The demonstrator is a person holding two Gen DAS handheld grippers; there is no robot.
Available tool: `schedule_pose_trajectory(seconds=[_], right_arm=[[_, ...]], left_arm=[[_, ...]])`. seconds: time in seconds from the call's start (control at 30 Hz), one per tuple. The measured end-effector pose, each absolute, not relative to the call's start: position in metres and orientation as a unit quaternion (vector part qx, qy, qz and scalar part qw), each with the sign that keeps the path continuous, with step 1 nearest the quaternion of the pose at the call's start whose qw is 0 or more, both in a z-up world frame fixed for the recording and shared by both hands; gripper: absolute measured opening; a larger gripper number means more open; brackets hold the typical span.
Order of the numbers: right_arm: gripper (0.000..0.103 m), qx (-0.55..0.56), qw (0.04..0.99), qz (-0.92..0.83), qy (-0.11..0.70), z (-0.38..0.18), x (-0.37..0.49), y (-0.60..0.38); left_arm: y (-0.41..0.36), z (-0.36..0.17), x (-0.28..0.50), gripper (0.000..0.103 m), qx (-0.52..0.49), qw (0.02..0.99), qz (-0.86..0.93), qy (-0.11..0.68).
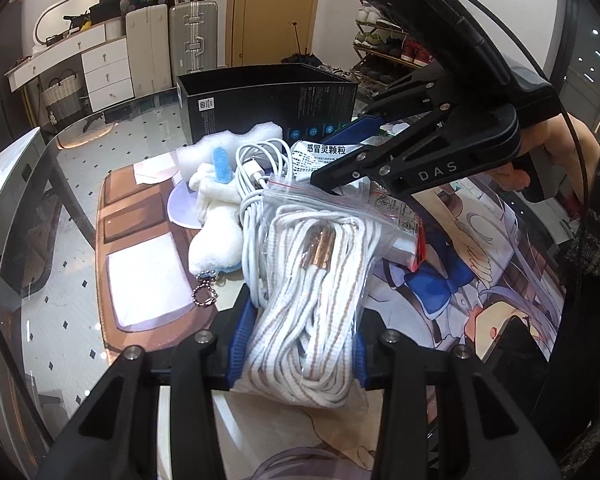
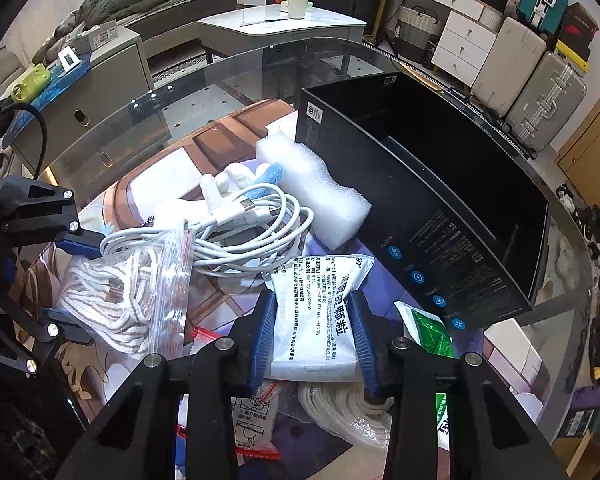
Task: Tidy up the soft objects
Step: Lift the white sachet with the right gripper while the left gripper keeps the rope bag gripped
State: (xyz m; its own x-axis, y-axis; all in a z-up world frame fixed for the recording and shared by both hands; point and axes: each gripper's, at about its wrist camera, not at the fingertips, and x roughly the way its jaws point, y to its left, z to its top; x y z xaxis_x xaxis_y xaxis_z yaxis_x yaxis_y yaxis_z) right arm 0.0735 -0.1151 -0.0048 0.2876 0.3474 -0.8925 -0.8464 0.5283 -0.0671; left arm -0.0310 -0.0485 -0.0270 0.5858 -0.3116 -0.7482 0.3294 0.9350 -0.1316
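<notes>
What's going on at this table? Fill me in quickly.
A person is sorting a pile of soft things on a glass table with a claw in each hand. The left claw is shut on a zip bag of striped cord. The right claw is shut on a white medicine sachet. A white cable bundle, a foam block and a plush toy lie loose beside an open black box.

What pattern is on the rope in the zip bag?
White rope with thin brown stripes and copper tips; clearest in the left wrist view.
</notes>
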Motion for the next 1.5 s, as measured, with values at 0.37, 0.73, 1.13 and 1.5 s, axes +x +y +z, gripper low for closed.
schedule_pose_trajectory(seconds=[0.37, 0.73, 1.13, 1.5], right_arm=[[0.037, -0.23, 0.775, 0.397, 0.435, 0.019, 0.068, -0.139], [0.037, -0.208, 0.787, 0.397, 0.423, 0.03, 0.064, -0.148], [0.037, -0.185, 0.794, 0.407, 0.413, 0.041, 0.058, -0.152], [0.037, -0.176, 0.795, 0.408, 0.412, 0.041, 0.054, -0.154]], left_arm=[[-0.046, -0.035, -0.033, 0.045, 0.029, 0.882, -0.175, 0.437], [-0.051, -0.036, -0.036, 0.071, 0.063, 0.87, -0.152, 0.464], [-0.052, -0.027, -0.041, 0.054, 0.057, 0.865, -0.146, 0.476], [-0.059, -0.026, -0.046, 0.036, 0.04, 0.862, -0.169, 0.475]])
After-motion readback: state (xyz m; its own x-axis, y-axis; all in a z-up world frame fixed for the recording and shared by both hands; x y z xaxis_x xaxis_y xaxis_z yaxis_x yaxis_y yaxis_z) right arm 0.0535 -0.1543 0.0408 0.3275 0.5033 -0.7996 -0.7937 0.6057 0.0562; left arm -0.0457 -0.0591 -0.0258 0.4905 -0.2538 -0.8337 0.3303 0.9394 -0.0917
